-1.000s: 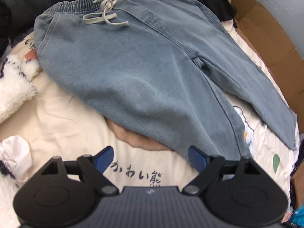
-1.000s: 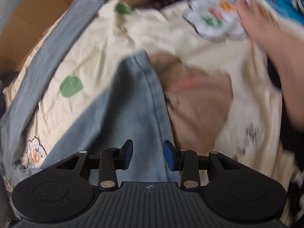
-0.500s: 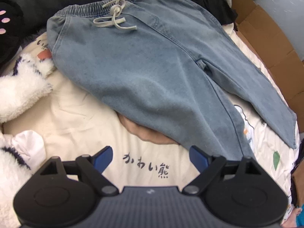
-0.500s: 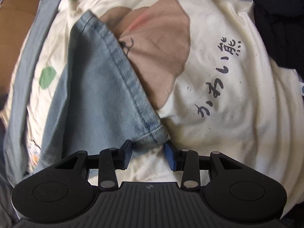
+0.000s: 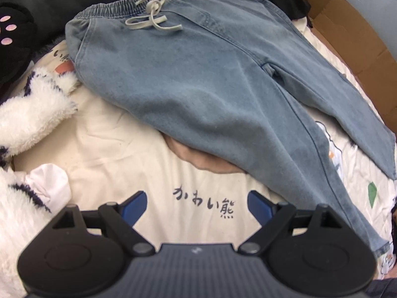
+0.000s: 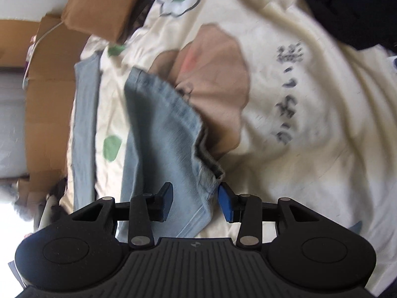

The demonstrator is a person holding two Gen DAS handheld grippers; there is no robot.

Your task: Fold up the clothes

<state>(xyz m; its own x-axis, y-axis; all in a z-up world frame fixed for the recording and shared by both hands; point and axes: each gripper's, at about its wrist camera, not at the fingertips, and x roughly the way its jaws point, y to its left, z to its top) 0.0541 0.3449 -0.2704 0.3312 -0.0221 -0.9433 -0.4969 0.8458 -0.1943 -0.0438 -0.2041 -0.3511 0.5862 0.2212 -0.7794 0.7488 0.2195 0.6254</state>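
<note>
- The blue jeans [image 5: 198, 74] lie spread flat on a cream sheet [image 5: 119, 149] printed with a brown bear shape and dark characters; the elastic waistband and its tied grey drawstring [image 5: 152, 17] sit at the far end, and the two legs run toward the lower right.
- The left gripper [image 5: 197, 204] hovers over the printed characters with its fingers spread wide and nothing between them — the nearer leg passes just beside the right finger.
- The right gripper [image 6: 196, 202] sits at the hem of one leg [image 6: 171, 159]; the cuff lies between its partly parted fingers, and whether they pinch the cloth cannot be told — the view is blurred.
- A white fluffy plush [image 5: 32, 109] lies at the left edge, brown cardboard [image 5: 347, 32] at the far right.
</note>
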